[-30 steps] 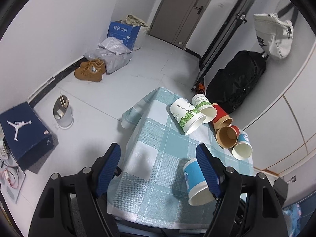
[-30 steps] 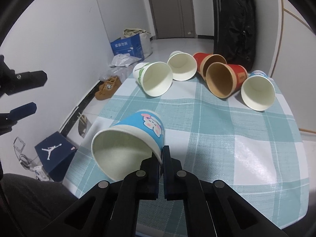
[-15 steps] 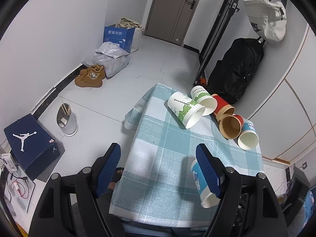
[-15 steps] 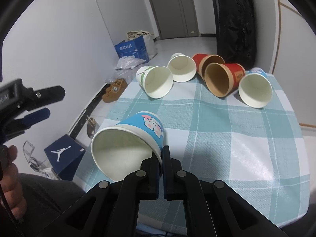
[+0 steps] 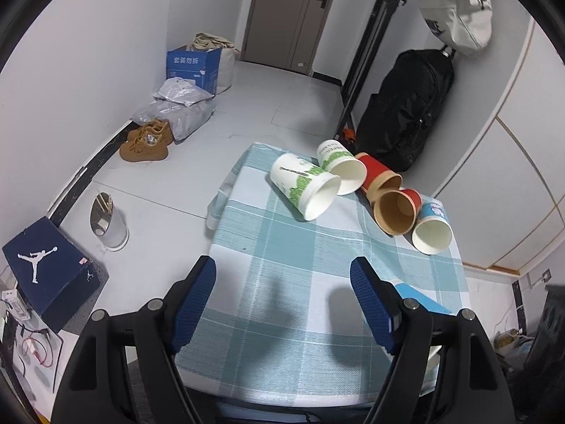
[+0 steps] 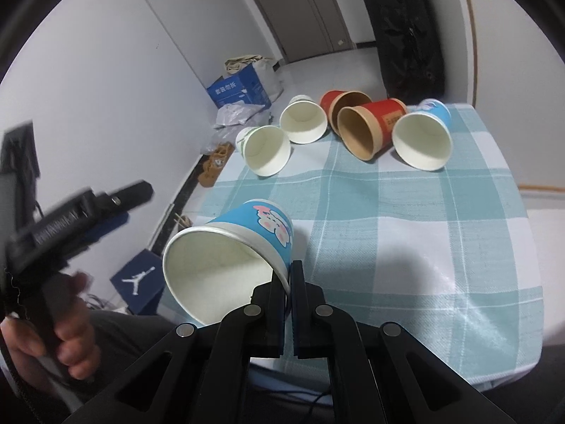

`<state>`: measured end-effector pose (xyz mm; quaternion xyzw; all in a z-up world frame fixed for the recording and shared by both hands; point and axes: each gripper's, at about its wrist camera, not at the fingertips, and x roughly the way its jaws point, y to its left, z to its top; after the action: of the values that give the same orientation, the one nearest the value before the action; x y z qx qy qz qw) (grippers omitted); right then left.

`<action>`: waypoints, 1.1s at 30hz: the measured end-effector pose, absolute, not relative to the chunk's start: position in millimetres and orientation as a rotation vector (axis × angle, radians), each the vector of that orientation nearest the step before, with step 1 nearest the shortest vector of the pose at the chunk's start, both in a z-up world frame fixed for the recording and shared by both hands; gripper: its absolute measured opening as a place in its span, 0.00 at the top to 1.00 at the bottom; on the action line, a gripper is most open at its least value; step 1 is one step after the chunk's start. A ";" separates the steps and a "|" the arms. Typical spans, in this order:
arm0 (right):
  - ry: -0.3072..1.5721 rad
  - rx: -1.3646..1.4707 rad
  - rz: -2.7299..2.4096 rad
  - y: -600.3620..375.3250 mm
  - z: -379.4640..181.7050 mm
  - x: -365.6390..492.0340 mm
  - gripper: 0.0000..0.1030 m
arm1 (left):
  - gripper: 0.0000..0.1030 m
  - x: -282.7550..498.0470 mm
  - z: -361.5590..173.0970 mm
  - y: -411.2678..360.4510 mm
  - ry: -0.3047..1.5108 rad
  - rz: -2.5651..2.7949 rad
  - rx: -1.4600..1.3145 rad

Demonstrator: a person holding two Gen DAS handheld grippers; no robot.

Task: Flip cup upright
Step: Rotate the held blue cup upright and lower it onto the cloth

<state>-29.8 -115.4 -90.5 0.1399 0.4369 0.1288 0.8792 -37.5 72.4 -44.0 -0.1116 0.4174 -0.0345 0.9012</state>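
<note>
My right gripper (image 6: 289, 275) is shut on the rim of a blue cartoon-print paper cup (image 6: 243, 243). The cup is tilted, its mouth toward the camera, lifted over the near left part of the checked tablecloth (image 6: 406, 233). In the left wrist view only a blue sliver of this cup (image 5: 420, 296) shows behind the right finger. My left gripper (image 5: 282, 282) is open and empty above the table's near edge; it also shows at the left of the right wrist view (image 6: 70, 212), held in a hand.
Several cups lie on their sides at the table's far end: two white-green (image 5: 307, 185), two red-brown (image 5: 397, 210) and one blue (image 5: 430, 229). A black backpack (image 5: 406, 106) leans behind them. On the floor are a shoebox (image 5: 49, 268), a bin (image 5: 109, 222) and shoes (image 5: 144, 141).
The right gripper has lifted and tilted the blue cup a little more. The left gripper has pulled back and risen, so the cup is nearly hidden behind its right finger.
</note>
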 end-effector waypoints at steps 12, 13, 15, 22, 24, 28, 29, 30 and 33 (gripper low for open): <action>1.145 0.234 0.339 -149.2 -59.3 -10.1 0.98 | 0.27 -34.8 -43.5 51.9 0.879 -0.102 -0.213; 1.162 0.222 0.341 -150.0 -58.1 -8.5 0.98 | 0.27 -34.3 -43.5 51.6 0.881 -0.102 -0.217; 1.213 0.203 0.345 -152.2 -58.9 -5.2 0.98 | 0.27 -33.6 -42.8 51.0 0.880 -0.100 -0.223; 1.447 0.221 0.307 -164.7 -85.7 20.9 0.98 | 0.27 -35.1 -42.0 48.6 0.870 -0.079 -0.197; 1.493 0.206 0.293 -165.3 -92.7 30.2 0.98 | 0.27 -36.2 -42.4 48.3 0.868 -0.070 -0.185; 1.550 0.172 0.289 -160.1 -98.4 43.3 0.98 | 0.27 -34.2 -42.6 51.6 0.867 -0.073 -0.206; 1.553 0.164 0.287 -159.1 -99.1 46.4 0.98 | 0.27 -33.4 -43.2 52.8 0.870 -0.076 -0.220; 1.557 0.164 0.287 -159.6 -99.3 48.6 0.98 | 0.27 -31.6 -44.7 53.5 0.881 -0.084 -0.239; 1.575 0.192 0.269 -164.4 -106.9 57.1 0.98 | 0.27 -27.5 -48.9 51.4 0.911 -0.097 -0.259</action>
<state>57.1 -164.4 -106.9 0.0859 0.7053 0.1203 0.6933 -27.5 51.4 -48.9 -0.1248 0.4386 -0.0468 0.8887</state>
